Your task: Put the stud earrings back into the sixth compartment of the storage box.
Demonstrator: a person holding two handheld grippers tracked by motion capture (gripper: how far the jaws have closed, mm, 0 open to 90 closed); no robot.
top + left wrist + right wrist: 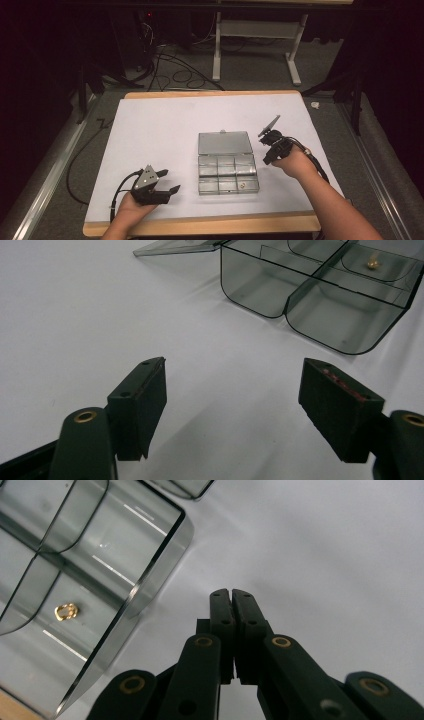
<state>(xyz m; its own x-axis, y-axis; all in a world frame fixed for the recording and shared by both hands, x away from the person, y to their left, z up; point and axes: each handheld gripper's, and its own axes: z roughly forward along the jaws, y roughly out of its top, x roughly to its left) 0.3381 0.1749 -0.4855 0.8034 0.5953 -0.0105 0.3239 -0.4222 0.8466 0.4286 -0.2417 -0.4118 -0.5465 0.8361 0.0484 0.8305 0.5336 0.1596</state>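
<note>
Box (227,165) mid-table, lid flat open behind it; ring (66,611) in its near-right cell. Right gripper (231,596) pinched shut on nothing, just right of box. Left gripper (166,181) wide, left of box. Ring looks tiny, hard, slippery: pinch across band.

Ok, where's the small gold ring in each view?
High view: gold ring in the organizer box's near-right compartment.
Left gripper view: top right, in a far compartment.
Right gripper view: left of centre.
Shared landmark: the smoky box's dividers.
</note>
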